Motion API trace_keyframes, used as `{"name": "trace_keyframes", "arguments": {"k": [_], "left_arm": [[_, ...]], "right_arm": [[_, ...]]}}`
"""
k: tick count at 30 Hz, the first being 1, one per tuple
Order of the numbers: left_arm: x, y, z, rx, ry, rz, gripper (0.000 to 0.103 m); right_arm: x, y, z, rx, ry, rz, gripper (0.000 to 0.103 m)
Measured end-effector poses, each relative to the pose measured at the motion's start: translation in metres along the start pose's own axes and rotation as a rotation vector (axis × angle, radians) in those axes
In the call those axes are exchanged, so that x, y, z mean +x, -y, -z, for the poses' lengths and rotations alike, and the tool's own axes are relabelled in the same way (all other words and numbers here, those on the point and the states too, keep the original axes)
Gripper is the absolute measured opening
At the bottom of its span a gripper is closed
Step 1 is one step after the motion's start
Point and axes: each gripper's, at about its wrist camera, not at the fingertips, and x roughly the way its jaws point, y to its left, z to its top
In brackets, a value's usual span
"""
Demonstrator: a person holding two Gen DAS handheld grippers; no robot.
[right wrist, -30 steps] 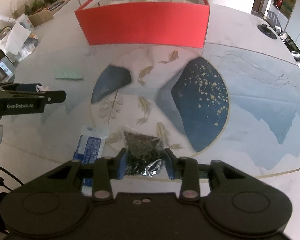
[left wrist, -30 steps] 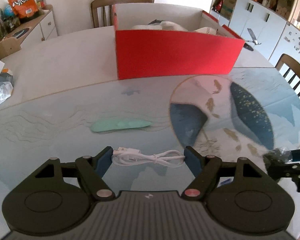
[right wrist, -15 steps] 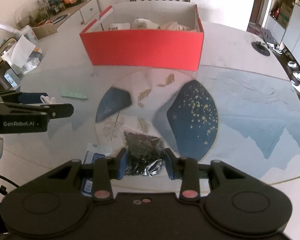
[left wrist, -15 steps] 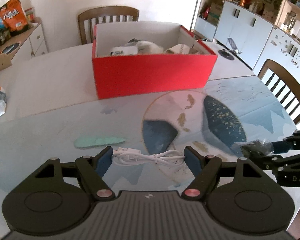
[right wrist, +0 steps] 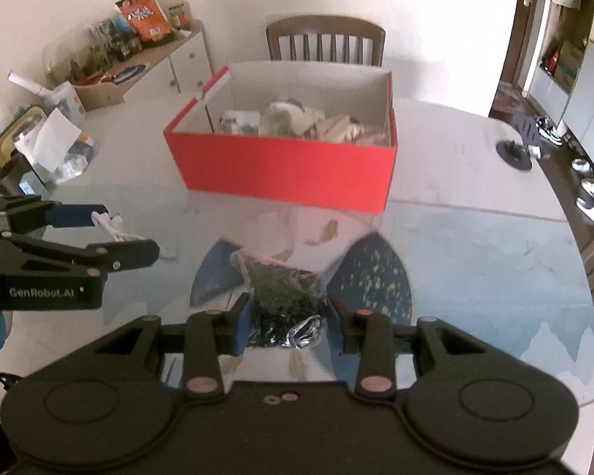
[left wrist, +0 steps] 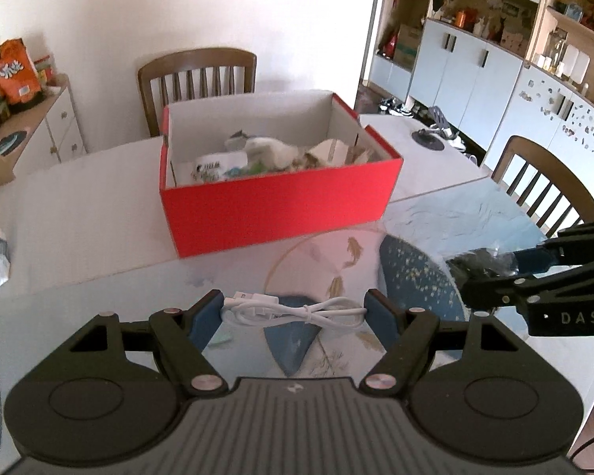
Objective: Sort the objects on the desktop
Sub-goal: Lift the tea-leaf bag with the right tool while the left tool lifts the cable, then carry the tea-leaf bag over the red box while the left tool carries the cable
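Note:
My left gripper (left wrist: 293,310) is shut on a coiled white USB cable (left wrist: 293,310), which spans the gap between its blue pads above the table. My right gripper (right wrist: 287,316) is shut on a clear bag of dark tea leaves (right wrist: 285,297), also lifted off the table. Ahead of both stands an open red box (left wrist: 273,198) with white inner walls, holding several packets and papers; in the right wrist view the red box (right wrist: 285,170) sits straight ahead. The right gripper (left wrist: 491,273) shows at the right edge of the left view, and the left gripper (right wrist: 111,233) at the left of the right view.
A round table (right wrist: 475,245) carries a blue and white fish-patterned mat. A mint green item (left wrist: 219,340) lies on it below the left gripper. Wooden chairs (left wrist: 196,79) stand behind the box and at the right (left wrist: 542,182). A black stand (right wrist: 514,152) sits at the far right.
Both grippers have risen with their loads and tilted up, so the box interior now shows. The blue packet seen on the table under the right gripper has left its view.

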Motion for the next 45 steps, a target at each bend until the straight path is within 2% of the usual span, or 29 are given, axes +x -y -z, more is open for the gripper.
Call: {"name": "trace_keyframes", "arguments": {"k": [10,19,32,45], "left_arm": [[0.002,0.006,-0.029,0.021,0.032,-0.001,0.077],[0.01,0.005,-0.062,0.016,0.059,0.015,0.077],[0.034,-0.001,-0.104,0.005,0.053,-0.011,0.077],[0.075,-0.02,-0.141,-0.029,-0.012,-0.026,0.077]], "right_arm": [[-0.003,0.008,-0.023,-0.026,0.039,-0.019,0.037],[-0.005,0.019,-0.057,-0.062,0.106,-0.012,0.037],[0.007,0.036,-0.105,-0.116,0.16,0.006,0.037],[0.051,0.046,-0.148,-0.08,0.081,-0.035,0.037]]}}
